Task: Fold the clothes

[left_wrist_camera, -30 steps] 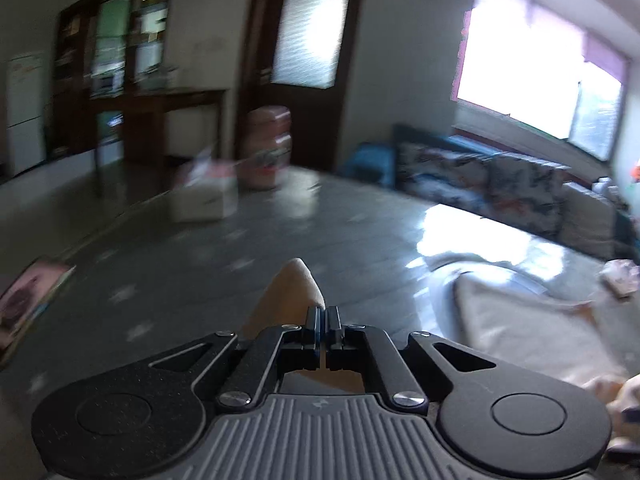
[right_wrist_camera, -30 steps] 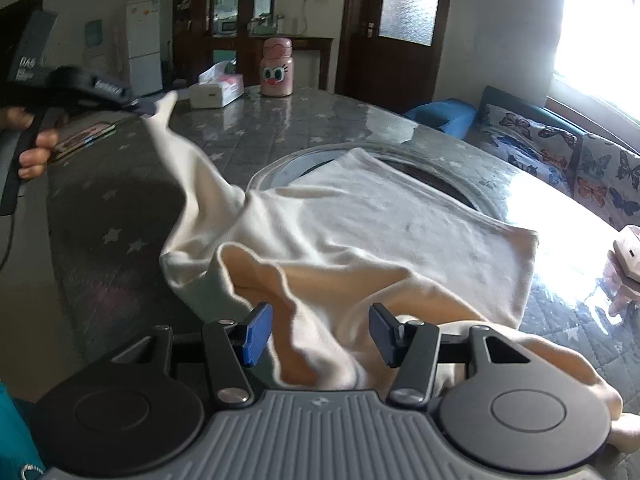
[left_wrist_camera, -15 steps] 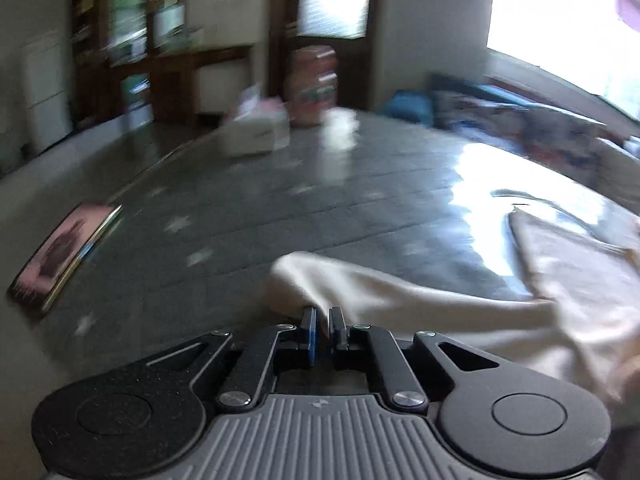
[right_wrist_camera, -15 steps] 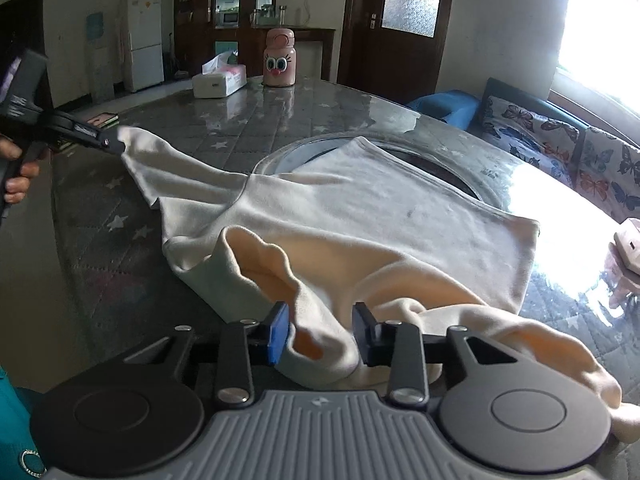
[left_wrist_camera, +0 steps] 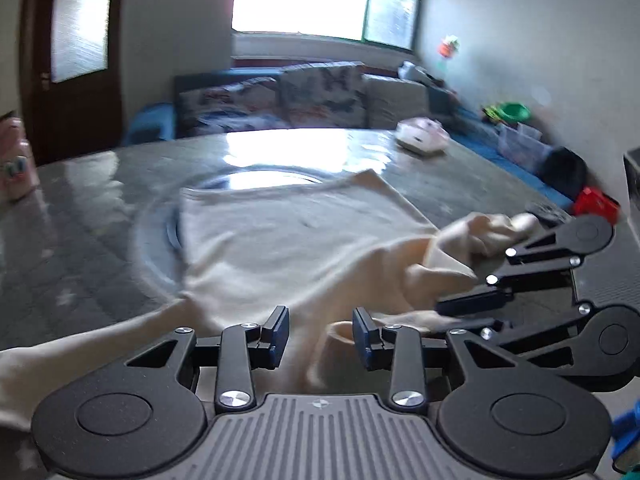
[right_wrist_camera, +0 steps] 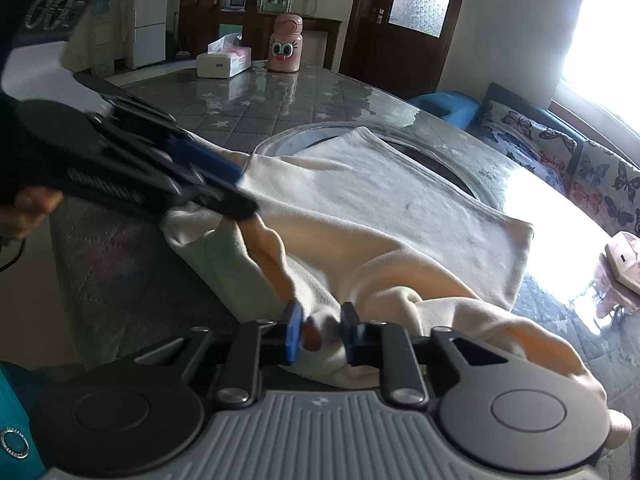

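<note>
A cream, soft-knit long-sleeved garment [right_wrist_camera: 400, 216] lies spread on the grey star-patterned round table [right_wrist_camera: 248, 120], its body covering part of the round glass inset [right_wrist_camera: 304, 136] at the table's middle. Taking that garment as the landmark: its far hem runs straight and flat across the inset, its right-hand side edge ends in a clean corner toward the sunlit part of the table, and its near side is bunched into folds and a rolled sleeve close to the table's near rim.

The right gripper [right_wrist_camera: 318, 336] sits at the garment's near bunched edge; its jaws are closing, a fold of the cream cloth lies between them and the blue pads [right_wrist_camera: 294, 336] are already touching it. The left gripper [left_wrist_camera: 320, 334] hovers over the garment's near-left part with its jaws opening; cloth lies below and between them, but the pads stand clear of it, so it is released. In the right wrist view this same gripper reaches in from the left, its tips over the garment's left shoulder area.

Beyond the garment's far-left side the tabletop is bare up to a white tissue box [right_wrist_camera: 223, 62] and a pink cartoon-faced bottle [right_wrist_camera: 285, 44] near the far rim. Past its right edge a small pink-and-white object [right_wrist_camera: 624, 256] lies on the table, apart from the cloth.
</note>
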The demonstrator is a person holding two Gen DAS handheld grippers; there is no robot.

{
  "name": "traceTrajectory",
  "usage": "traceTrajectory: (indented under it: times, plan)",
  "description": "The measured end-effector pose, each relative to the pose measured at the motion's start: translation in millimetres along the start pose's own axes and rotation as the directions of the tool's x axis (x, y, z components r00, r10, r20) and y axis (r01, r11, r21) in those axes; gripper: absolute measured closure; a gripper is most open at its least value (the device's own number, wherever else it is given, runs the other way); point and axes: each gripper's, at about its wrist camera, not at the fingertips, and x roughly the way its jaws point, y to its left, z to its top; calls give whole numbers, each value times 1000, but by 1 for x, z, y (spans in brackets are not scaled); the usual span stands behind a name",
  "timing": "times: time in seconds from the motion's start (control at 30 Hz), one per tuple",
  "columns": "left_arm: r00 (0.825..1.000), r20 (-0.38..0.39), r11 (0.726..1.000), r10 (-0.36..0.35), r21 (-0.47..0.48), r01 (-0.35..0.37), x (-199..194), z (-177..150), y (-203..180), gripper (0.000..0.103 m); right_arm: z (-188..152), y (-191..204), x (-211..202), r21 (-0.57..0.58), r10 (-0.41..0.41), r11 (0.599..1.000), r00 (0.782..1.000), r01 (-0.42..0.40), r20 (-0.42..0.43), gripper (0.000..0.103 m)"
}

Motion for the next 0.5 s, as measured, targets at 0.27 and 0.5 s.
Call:
traceTrajectory:
  times: [0.27,0.5]
  plan:
    - [996,-40,997,-77,18,78,6,-5,-6,98,-8,-3,-11,21,8,1000,1000,-8,15,95]
    - [984,-105,981,-143,114,155,0,-18,-19,98,-18,-10,-32,89,33,995,999,-34,9,91]
